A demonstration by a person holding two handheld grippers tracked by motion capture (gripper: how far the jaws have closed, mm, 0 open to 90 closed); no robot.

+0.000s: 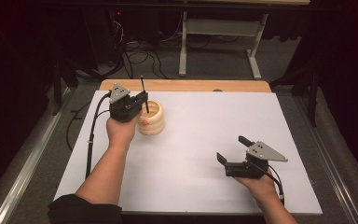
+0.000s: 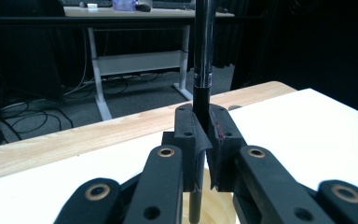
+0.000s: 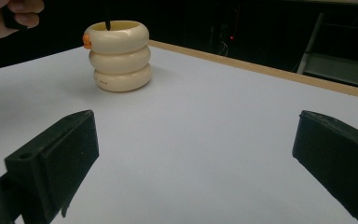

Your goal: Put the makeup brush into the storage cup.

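- The left gripper (image 1: 142,99) has its fingers (image 2: 186,135) clamped tight on a black pen (image 2: 204,60), which stands upright between them.
- The pen's long axis runs vertical; its lower end dips just below the fingers into the mouth of the cream ribbed pen holder (image 1: 151,118) on the tabletop (image 1: 205,140).
- The right gripper (image 1: 232,150) rests well apart, fingers (image 3: 56,158) spread wide and empty; the left hand is clearly nearer.

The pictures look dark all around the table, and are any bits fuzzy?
High view: the white table is brightly lit while the room behind is nearly black. Left gripper view: the left gripper is soft up close, clamped on a black pen. Right gripper view: the near jaws blur; the cream holder casts a faint shadow.
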